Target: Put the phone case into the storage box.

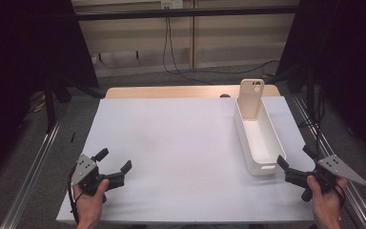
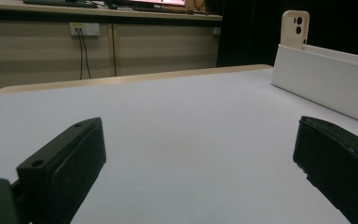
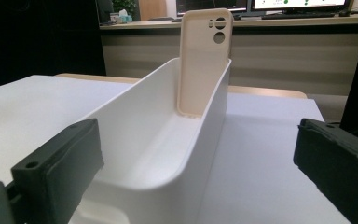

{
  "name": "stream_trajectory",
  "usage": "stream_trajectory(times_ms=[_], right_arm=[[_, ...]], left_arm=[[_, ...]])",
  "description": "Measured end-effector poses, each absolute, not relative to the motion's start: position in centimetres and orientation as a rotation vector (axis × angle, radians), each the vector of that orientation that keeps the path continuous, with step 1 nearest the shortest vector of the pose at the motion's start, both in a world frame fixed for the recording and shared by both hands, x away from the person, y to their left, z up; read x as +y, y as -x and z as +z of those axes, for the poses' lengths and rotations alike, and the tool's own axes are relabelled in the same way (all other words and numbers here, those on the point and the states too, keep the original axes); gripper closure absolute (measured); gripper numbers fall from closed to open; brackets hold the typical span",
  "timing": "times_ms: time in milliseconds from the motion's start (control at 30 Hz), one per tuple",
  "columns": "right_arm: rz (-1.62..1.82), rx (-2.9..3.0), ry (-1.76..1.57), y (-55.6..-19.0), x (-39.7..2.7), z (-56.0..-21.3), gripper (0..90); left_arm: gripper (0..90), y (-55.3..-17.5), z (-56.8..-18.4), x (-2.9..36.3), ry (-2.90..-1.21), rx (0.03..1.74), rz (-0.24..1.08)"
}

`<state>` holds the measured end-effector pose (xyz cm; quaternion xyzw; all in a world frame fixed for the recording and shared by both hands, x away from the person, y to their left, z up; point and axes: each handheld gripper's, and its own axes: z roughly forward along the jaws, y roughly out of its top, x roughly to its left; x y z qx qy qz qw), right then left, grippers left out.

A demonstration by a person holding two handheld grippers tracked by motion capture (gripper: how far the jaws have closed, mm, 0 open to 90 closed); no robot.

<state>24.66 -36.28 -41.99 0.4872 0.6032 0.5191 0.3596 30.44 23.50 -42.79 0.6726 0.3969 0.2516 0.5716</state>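
Beige phone case (image 1: 251, 98) stands upright, leaning against the far end wall inside the long white bin (image 1: 267, 152), camera cutouts at top. Bin lies lengthwise on the table's right side, otherwise empty.

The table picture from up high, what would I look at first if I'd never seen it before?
Probably the beige phone case, standing up tall against the far end of the long white bin on the right side of the white table. Then the two black grippers at the near edge: the left gripper and the right gripper, each in a hand, both with jaws spread and holding nothing.
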Motion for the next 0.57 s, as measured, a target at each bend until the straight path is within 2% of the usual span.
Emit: stream_trajectory(times_ms=[333,567], right_arm=[[1.311,1.522,-1.291,-22.1,-36.5,-43.1,1.0],[1.324,1.51,-1.284,-21.7,-36.7,-43.2,1.1]], left_arm=[[2.3,-30.3,-42.8,23.3,-1.602,0.922,0.615],[2.4,-30.3,-42.9,23.2,-1.619,0.931,0.619]])
